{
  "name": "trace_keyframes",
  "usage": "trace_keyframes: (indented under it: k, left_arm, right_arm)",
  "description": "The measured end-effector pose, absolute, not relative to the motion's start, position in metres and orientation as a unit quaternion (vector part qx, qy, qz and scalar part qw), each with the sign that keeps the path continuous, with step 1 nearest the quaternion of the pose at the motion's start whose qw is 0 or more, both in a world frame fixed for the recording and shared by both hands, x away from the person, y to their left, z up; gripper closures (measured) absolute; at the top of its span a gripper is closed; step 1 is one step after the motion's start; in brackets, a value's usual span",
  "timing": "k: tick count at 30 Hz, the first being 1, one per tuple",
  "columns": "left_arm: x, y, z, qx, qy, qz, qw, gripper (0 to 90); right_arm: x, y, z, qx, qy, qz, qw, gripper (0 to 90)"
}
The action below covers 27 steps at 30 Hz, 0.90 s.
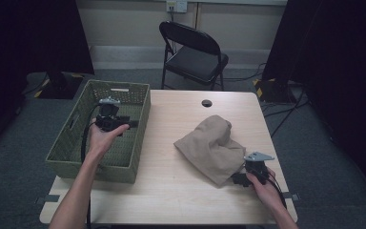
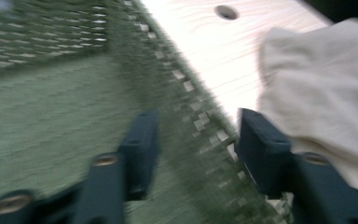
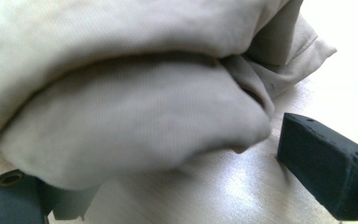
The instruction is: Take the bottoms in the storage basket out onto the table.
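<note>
Forearms enter from the near edge of the bench point(image 1: 171, 191), one to each side. My left arm reaches forward and slightly inward, its hand wrapped around the left gripper point(image 1: 132, 124) and held above the floor of the green woven basket point(image 1: 76, 164) that sits on the bench's left end. The tool is turned sideways, so its fingers point toward the middle of the bench. In the left gripper view these fingers point(image 2: 140, 149) stand apart with nothing between them; the basket's near wall point(image 2: 191, 121) runs diagonally through the gap, the picture being blurred, and the tan cloth point(image 2: 321, 93) lies beyond on the pale wood.

My right arm is drawn in shorter, wrist low, the hand cupping the right gripper point(image 1: 236, 179) at the near right corner of the bench, with its grey three-cornered plate point(image 1: 259, 156) uppermost. The tool points left, into the nearest edge of the cloth point(image 1: 212, 145), which lies crumpled in a mound right of centre, well apart from the basket. In the right gripper view the fingers point(image 3: 328, 163) are spread wide: one is clear at the right, resting close to the wood, while the other is largely covered by a thick rounded fold of the cloth point(image 3: 135, 126). That fold sits between them, unclamped; whether it touches the hidden one I cannot tell.

A black folding chair point(image 1: 193, 50) stands behind the bench.
</note>
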<state>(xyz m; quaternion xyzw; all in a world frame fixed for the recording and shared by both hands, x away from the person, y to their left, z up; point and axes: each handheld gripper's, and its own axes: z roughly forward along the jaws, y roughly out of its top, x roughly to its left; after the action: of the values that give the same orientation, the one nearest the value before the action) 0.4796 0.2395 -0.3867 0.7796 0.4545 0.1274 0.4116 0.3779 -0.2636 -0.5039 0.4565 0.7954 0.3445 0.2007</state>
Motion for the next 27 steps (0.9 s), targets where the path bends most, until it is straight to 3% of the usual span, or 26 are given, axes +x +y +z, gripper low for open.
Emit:
trace_keyframes:
  k: [3,8,9,15,19,23,27]
  left_arm:
    - [0.475,0.253,-0.384,0.768,0.454,0.116,0.437,50.6]
    - [0.462,0.276,-0.380,0.768,0.460,0.147,0.420,53.3]
    - [0.456,0.293,-0.382,0.761,0.471,0.141,0.424,58.9]
    - [0.438,0.337,-0.381,0.730,0.500,0.148,0.441,69.5]
    - [0.432,0.350,-0.376,0.723,0.502,0.162,0.446,71.3]
    - [0.418,0.376,-0.369,0.704,0.509,0.175,0.464,63.5]
    - [0.407,0.401,-0.367,0.688,0.527,0.188,0.463,61.4]
  right_arm:
    - [0.378,-0.264,-0.504,0.456,0.796,0.344,0.201,10.4]
    - [0.378,-0.264,-0.504,0.456,0.796,0.344,0.201,10.5]
    - [0.378,-0.264,-0.504,0.456,0.796,0.344,0.201,10.5]
    - [0.378,-0.264,-0.504,0.456,0.796,0.344,0.201,10.4]
    - [0.379,-0.263,-0.504,0.456,0.796,0.344,0.201,10.4]
    - [0.379,-0.263,-0.504,0.456,0.796,0.344,0.201,10.4]
    - [0.379,-0.263,-0.504,0.457,0.796,0.344,0.200,10.4]
